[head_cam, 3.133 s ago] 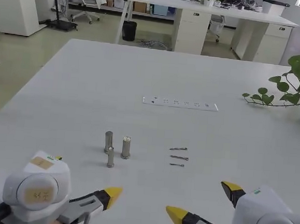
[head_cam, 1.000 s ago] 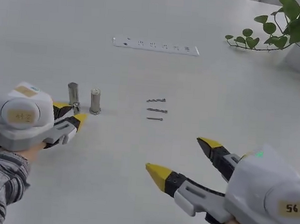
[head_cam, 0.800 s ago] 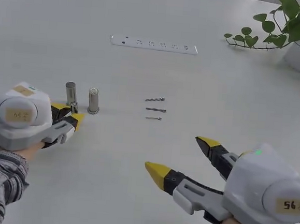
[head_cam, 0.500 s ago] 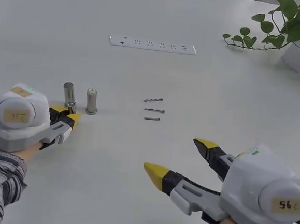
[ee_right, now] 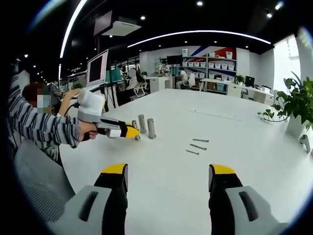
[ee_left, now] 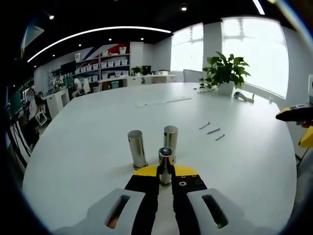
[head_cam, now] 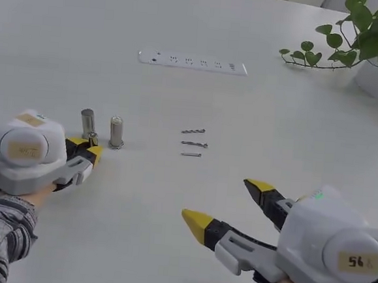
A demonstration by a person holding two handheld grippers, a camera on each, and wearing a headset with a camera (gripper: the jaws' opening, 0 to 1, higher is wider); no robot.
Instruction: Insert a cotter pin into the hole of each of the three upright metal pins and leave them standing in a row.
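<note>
Left gripper: the white left gripper, with black jaws and yellow tips, had its jaws drawn almost together on the lower part of the nearest silver cylindrical metal pin, which stood upright between the tips.
Other pins: a second silver upright pin stood just beyond those tips to their left. A third silver upright pin stood straight ahead, close behind the held one.
Right gripper: the matching white right gripper hung over the bare white tabletop with its jaws spread wide and nothing between them.
Cotter pins: three thin grey cotter pins lay flat, stacked one behind another ahead of the right gripper's tips. They were off to the right of the left gripper and well apart from the metal pins.
Long axis: in the right gripper view each cotter pin lay roughly crosswise to that gripper's line of reach. Gripping one across its width would likely need a roll of the hand.
Nearer hand: the free right gripper was the nearer to the cotter pins and looked best placed to fetch one.
Progress: judged early, as no cotter pin sat in any metal pin. The holes were too small to make out.
Beyond: a long white power strip and a leafy green potted plant lay far ahead of both grippers.
</note>
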